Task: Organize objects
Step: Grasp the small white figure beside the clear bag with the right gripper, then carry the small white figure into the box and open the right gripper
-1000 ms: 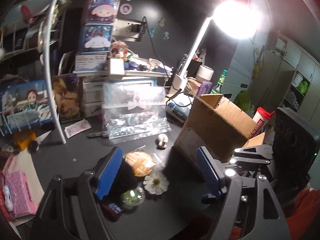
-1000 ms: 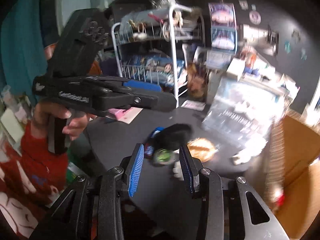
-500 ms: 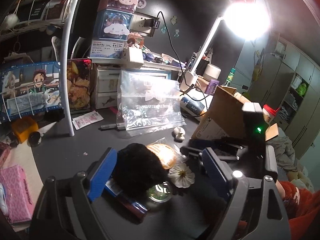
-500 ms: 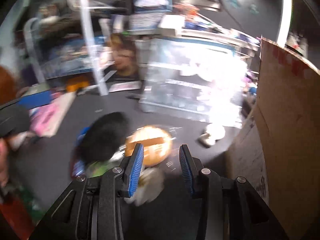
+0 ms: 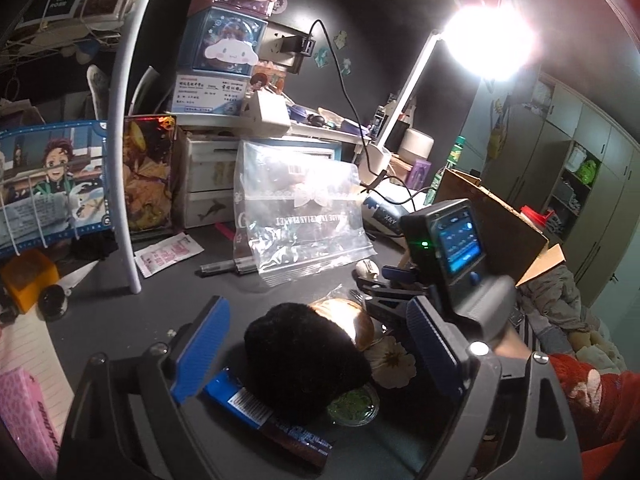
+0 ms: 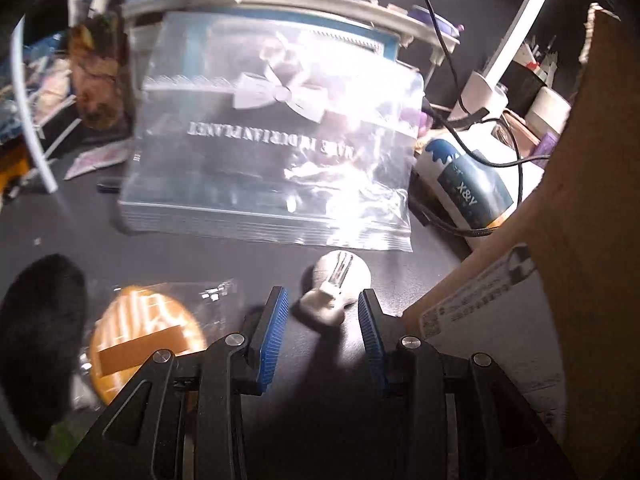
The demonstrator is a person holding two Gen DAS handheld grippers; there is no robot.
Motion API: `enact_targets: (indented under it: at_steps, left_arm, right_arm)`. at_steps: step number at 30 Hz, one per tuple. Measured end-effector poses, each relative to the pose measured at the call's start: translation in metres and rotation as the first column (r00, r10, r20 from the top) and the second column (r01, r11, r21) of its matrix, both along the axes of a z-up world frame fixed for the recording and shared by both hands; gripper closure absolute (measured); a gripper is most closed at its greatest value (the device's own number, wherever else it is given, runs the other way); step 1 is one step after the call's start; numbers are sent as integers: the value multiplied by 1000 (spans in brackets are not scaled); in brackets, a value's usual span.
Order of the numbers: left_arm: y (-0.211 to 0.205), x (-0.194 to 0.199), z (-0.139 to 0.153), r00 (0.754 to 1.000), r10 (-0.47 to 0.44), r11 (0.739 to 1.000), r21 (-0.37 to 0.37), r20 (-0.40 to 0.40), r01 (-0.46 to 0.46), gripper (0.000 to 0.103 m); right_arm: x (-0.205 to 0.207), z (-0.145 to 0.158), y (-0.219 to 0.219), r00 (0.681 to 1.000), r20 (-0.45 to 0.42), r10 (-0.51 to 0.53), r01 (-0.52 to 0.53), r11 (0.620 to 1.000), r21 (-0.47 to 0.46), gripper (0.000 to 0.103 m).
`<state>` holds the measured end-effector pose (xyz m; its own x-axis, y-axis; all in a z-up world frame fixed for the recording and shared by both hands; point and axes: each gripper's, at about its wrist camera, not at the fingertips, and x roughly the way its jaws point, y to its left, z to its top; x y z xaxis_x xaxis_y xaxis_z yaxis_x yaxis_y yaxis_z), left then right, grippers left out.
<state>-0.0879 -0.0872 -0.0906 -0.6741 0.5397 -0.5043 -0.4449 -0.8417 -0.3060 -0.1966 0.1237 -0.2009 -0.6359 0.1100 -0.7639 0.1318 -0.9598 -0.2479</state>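
Evidently the step in hand is a reach for the white hair clip (image 6: 336, 288) on the dark desk (image 6: 180, 248). The right gripper (image 6: 322, 320) has its jaws apart, and the clip lies just beyond the blue pads (image 6: 272, 332), between them and not touching either. The cardboard box (image 6: 560, 220) stands close by at 3 o'clock; the clear zip bag (image 6: 276, 140) leans at 12; the orange disc in its wrapper (image 6: 144, 332) lies at 9.

The left gripper (image 5: 316, 348) is also spread, empty, with the black pom-pom (image 5: 304, 360) lying between its pads and no pad seen pressing it. At 5 o'clock of the pom-pom sits a green-filled dish (image 5: 354, 406), at 3 a white flower (image 5: 394, 360), at 7 a blue packet (image 5: 256, 404).

Next, the right gripper likely needs to go forward until the pads flank the clip, then close; the clip is small and low, so a shallow approach seems wise. The box looks the probable destination.
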Motion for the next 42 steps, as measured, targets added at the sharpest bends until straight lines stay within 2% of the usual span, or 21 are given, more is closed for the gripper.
enact_targets:
  at_steps: [6, 7, 8, 9, 14, 18, 21, 22, 23, 25, 28, 32, 34, 37, 42]
  left_arm:
    - [-9, 0, -2, 1000, -1, 1000, 27, -4, 1, 15]
    - [-11, 0, -1, 1000, 3, 1000, 31, -4, -3, 15]
    - [-12, 1, -1, 1000, 7, 999, 31, -3, -6, 15]
    - [-13, 1, -1, 1000, 13, 1000, 28, -2, -13, 15]
    - [-12, 0, -1, 1000, 9, 1000, 21, 24, -10, 15]
    - [-6, 1, 7, 998, -32, 998, 58, 55, 29, 15]
    - [4, 6, 15, 997, -44, 998, 52, 69, 41, 15]
    - [8, 9, 19, 997, -42, 998, 50, 71, 38, 16]
    - [10, 11, 22, 997, -41, 998, 51, 72, 37, 18]
    - [16, 15, 31, 997, -45, 998, 57, 70, 41, 29]
    - [29, 21, 48, 996, -61, 996, 71, 64, 56, 39]
    - [57, 17, 73, 993, -106, 989, 105, 55, 100, 52]
    - [76, 10, 84, 988, -149, 983, 115, 49, 142, 60]
    - [106, -3, 96, 980, -193, 976, 111, 56, 186, 73]
    - [165, -31, 110, 957, -277, 957, 115, 85, 267, 79]
  right_arm:
    - [-15, -4, 5, 999, 21, -24, 24, 999, -24, 72]
    - [-17, -4, 4, 1000, 22, -22, 23, 1000, -22, 74]
    - [-19, -5, 4, 999, 29, -17, 18, 999, -32, 83]
    - [-19, -5, 5, 1000, 27, -14, 15, 999, -41, 83]
    - [-3, 10, 2, 997, -7, 72, -72, 991, -114, 85]
    - [34, 33, -14, 960, -44, 278, -281, 937, -207, 85]
    - [67, 55, -28, 904, -89, 417, -426, 872, -240, 85]
    - [79, 65, -30, 877, -108, 468, -479, 839, -257, 85]
    - [93, 74, -36, 856, -124, 503, -517, 815, -261, 85]
    - [110, 87, -38, 822, -152, 549, -569, 782, -255, 85]
    - [126, 113, -22, 775, -207, 597, -632, 732, -253, 85]
    - [134, 138, 10, 739, -270, 617, -672, 704, -229, 85]
    - [136, 150, 27, 731, -290, 618, -678, 703, -213, 85]
    - [131, 160, 55, 736, -301, 606, -672, 708, -217, 85]
    - [116, 172, 112, 762, -317, 564, -640, 729, -241, 85]
